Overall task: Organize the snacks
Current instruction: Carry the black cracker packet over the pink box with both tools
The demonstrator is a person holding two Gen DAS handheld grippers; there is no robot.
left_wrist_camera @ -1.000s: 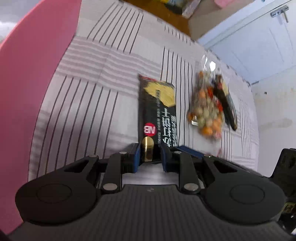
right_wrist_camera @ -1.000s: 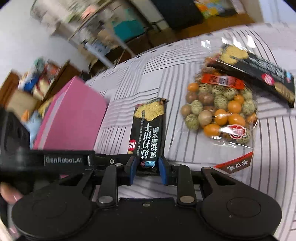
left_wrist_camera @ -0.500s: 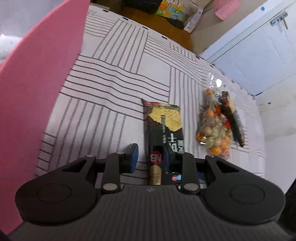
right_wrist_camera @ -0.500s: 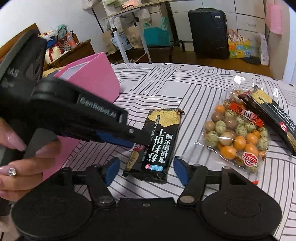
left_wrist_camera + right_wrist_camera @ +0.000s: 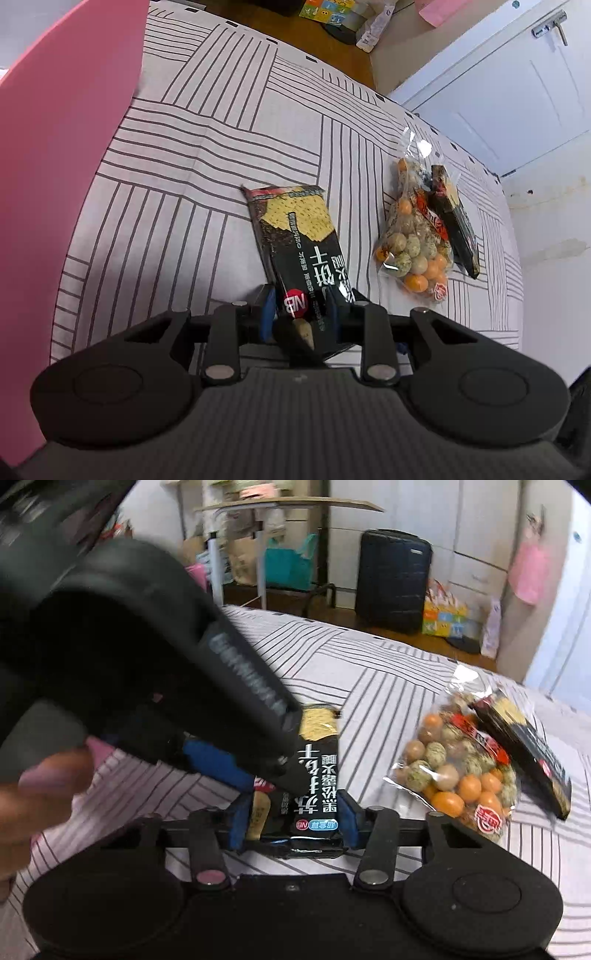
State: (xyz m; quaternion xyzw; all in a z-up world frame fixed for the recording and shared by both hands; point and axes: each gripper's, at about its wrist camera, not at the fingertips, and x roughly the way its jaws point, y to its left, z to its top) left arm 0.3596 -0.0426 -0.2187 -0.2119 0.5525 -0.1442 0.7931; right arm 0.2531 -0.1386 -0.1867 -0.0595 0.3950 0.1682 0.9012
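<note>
Left wrist view: the left gripper [image 5: 300,314], at lower centre of the frame, has its blue-padded fingers [image 5: 267,311] closed narrowly on the near end of a black cracker packet [image 5: 301,236]. The packet runs from there up to mid-frame over a striped white surface [image 5: 207,155]. A pink box [image 5: 55,184] fills the left edge. At centre right lies a clear bag of coated nuts [image 5: 412,240], with a second black packet [image 5: 456,225] just beside it and partly overlapping it.

Right wrist view: the right gripper [image 5: 291,821], at lower centre, is also closed on the cracker packet [image 5: 314,794], pads pressed against both long sides of its near end. The left gripper [image 5: 236,771], blurred, crosses from the upper left onto the same packet; part of a hand [image 5: 48,786] shows at the left edge. The nut bag [image 5: 454,775] and the second packet [image 5: 524,757] lie at right.

Both grippers seem to hold one packet, so the step is probably a lift or a handover toward the pink box. To do it well, one gripper should let go before the other pulls, keeping the packet level and the squeeze light, since crackers crush easily.
</note>
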